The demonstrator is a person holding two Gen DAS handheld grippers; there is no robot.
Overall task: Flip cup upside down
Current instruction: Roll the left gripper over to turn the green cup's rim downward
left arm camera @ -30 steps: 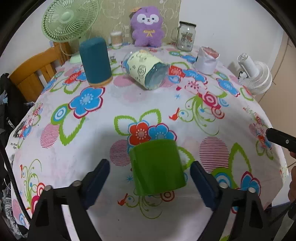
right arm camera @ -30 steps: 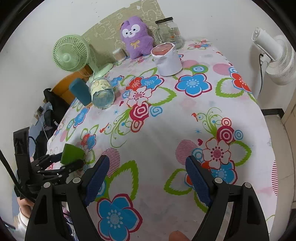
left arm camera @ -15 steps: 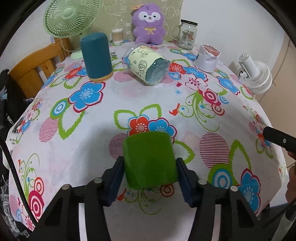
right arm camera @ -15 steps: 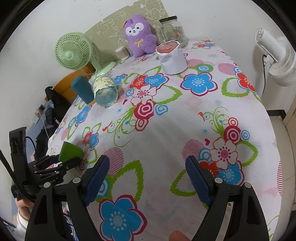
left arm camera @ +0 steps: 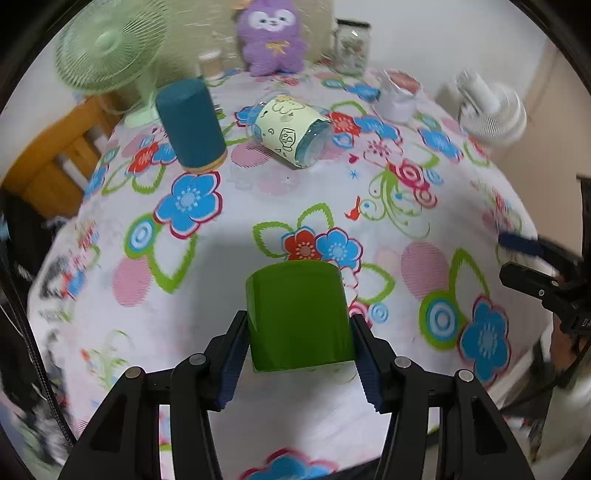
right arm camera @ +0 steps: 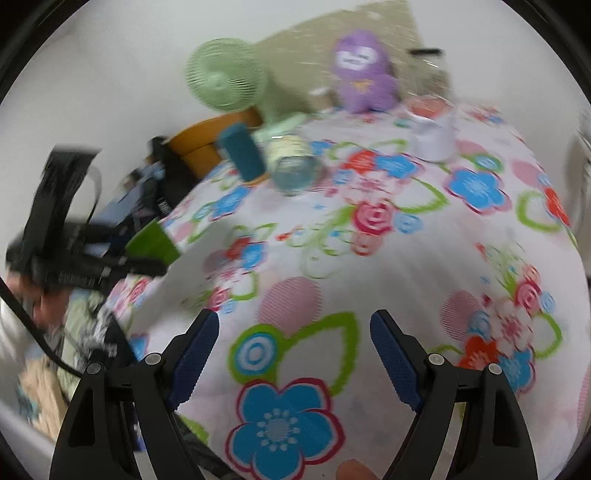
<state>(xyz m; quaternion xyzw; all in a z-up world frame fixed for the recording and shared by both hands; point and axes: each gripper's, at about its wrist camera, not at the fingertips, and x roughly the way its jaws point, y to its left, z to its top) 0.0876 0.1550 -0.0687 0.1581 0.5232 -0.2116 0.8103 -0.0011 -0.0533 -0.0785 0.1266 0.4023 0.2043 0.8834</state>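
Note:
A green cup (left arm camera: 298, 317) is held between the blue pads of my left gripper (left arm camera: 298, 360), lifted above the floral tablecloth (left arm camera: 207, 258) near the table's front edge. Its closed bottom faces up and away from the camera. In the right wrist view the cup (right arm camera: 152, 240) shows at the far left, held in the left gripper above the table's edge. My right gripper (right arm camera: 293, 354) is open and empty over the front part of the table; it also shows at the right edge of the left wrist view (left arm camera: 532, 273).
A teal cylinder (left arm camera: 190, 125) stands at the back left. A clear jar with a yellow label (left arm camera: 290, 133) lies on its side beside it. A white cup (left arm camera: 399, 96), a glass jar (left arm camera: 351, 46), a purple plush (left arm camera: 273, 35) and a green fan (left arm camera: 107, 48) stand further back.
My left gripper closed on the green cup and lifted it off the table. My right gripper swung left, toward the table's front, and its view is blurred.

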